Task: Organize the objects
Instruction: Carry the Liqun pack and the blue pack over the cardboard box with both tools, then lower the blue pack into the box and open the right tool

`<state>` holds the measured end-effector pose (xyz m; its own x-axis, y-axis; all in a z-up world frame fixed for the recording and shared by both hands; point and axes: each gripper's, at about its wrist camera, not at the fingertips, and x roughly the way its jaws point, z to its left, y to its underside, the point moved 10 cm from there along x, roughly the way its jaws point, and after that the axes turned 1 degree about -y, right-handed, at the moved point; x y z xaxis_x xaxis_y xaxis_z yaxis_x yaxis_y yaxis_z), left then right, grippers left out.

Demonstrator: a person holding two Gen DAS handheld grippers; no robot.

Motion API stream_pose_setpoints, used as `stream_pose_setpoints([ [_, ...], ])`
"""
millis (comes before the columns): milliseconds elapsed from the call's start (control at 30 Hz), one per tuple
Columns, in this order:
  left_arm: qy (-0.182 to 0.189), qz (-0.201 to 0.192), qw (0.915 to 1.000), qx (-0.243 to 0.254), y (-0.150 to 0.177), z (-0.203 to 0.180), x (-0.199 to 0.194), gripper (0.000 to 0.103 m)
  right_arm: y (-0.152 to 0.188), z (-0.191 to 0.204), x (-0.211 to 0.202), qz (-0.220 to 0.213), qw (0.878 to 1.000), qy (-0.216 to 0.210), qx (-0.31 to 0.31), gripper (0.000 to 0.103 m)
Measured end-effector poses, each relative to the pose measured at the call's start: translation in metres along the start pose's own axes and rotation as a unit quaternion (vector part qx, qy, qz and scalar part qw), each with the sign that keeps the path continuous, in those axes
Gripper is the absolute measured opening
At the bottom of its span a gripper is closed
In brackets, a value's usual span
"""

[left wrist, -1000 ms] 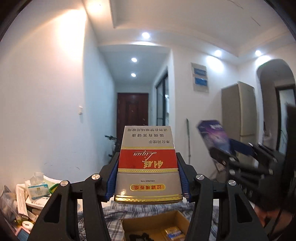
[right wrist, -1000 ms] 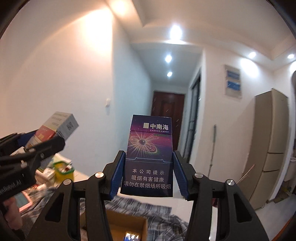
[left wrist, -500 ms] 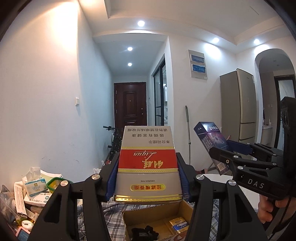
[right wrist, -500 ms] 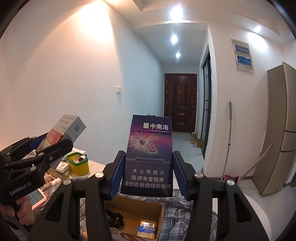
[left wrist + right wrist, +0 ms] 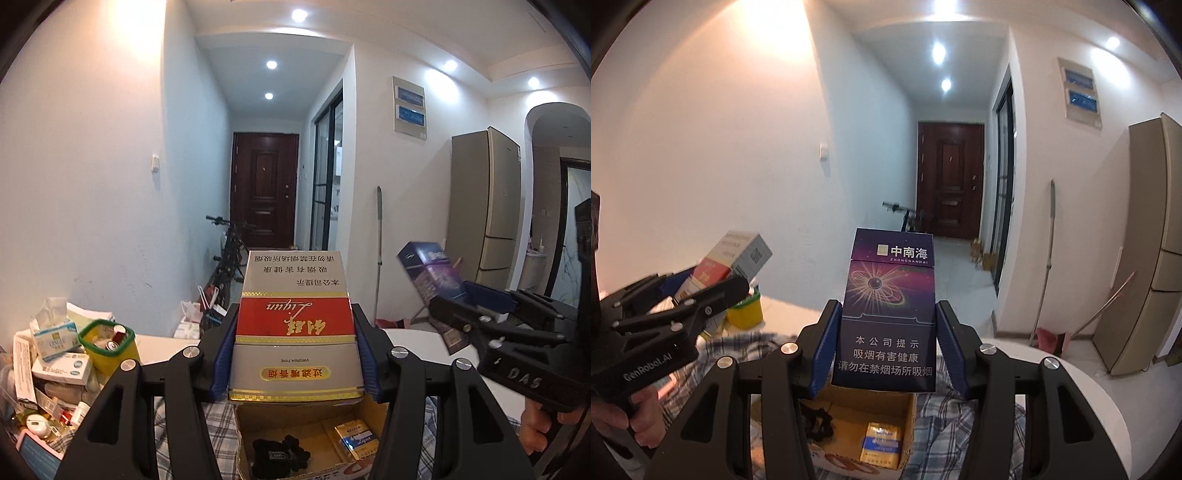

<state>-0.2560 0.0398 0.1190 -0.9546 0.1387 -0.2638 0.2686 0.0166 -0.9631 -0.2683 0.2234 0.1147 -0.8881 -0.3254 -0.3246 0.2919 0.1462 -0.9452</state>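
Observation:
My left gripper (image 5: 293, 354) is shut on a silver and red cigarette pack (image 5: 293, 321), held upside down above an open cardboard box (image 5: 255, 432). My right gripper (image 5: 884, 350) is shut on a dark purple cigarette pack (image 5: 890, 314), upright over the same cardboard box (image 5: 905, 410). Inside the box lie a yellow cigarette pack (image 5: 356, 439) and a black crumpled item (image 5: 280, 452). In the left wrist view the right gripper (image 5: 458, 317) and its purple pack (image 5: 430, 273) show at the right. The left gripper (image 5: 716, 291) with its silver pack (image 5: 735, 258) shows at the left of the right wrist view.
The box stands on a plaid cloth (image 5: 967, 417) over a white round table (image 5: 1082, 391). At the left are a yellow-green tub (image 5: 109, 343), tissue packs (image 5: 53, 332) and several small medicine boxes (image 5: 62, 369). A person's hand (image 5: 631, 413) holds the left gripper's handle. A fridge (image 5: 487, 206) stands at the far right.
Both grippers have sunk and tipped downward with their packs still gripped. More of the table and the box's inside has come into view; the ceiling has slid out of view.

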Motion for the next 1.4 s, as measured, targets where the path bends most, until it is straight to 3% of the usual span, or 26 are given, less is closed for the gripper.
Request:
stream_pose_setpoints([
  [133, -0.01, 0.008, 0.9998, 0.018, 0.008, -0.008, 0.012, 0.058, 0.016, 0.007, 0.021, 0.039, 0.998, 0.011, -0.049, 0.05],
  [367, -0.031, 0.061, 0.9977, -0.001, 0.038, 0.007, 0.055, 0.058, 0.051, 0.002, 0.068, 0.111, 0.994, -0.017, -0.015, 0.05],
  [567, -0.046, 0.109, 0.9929, -0.002, 0.066, 0.015, 0.093, 0.058, 0.102, 0.007, 0.107, 0.203, 0.978, -0.051, -0.003, 0.05],
  [700, -0.045, 0.13, 0.9904, -0.002, 0.081, 0.014, 0.104, 0.058, 0.12, 0.006, 0.119, 0.241, 0.969, -0.06, -0.01, 0.05],
  [833, -0.042, 0.138, 0.9896, -0.001, 0.086, 0.012, 0.108, 0.058, 0.133, 0.003, 0.111, 0.262, 0.963, -0.066, 0.012, 0.05],
  [1133, -0.038, 0.136, 0.99, -0.002, 0.084, 0.012, 0.106, 0.058, 0.15, 0.023, 0.124, 0.304, 0.949, -0.083, -0.009, 0.05],
  [1400, -0.033, 0.142, 0.9893, 0.002, 0.087, 0.008, 0.108, 0.058, 0.165, 0.015, 0.137, 0.32, 0.946, -0.052, -0.018, 0.051],
])
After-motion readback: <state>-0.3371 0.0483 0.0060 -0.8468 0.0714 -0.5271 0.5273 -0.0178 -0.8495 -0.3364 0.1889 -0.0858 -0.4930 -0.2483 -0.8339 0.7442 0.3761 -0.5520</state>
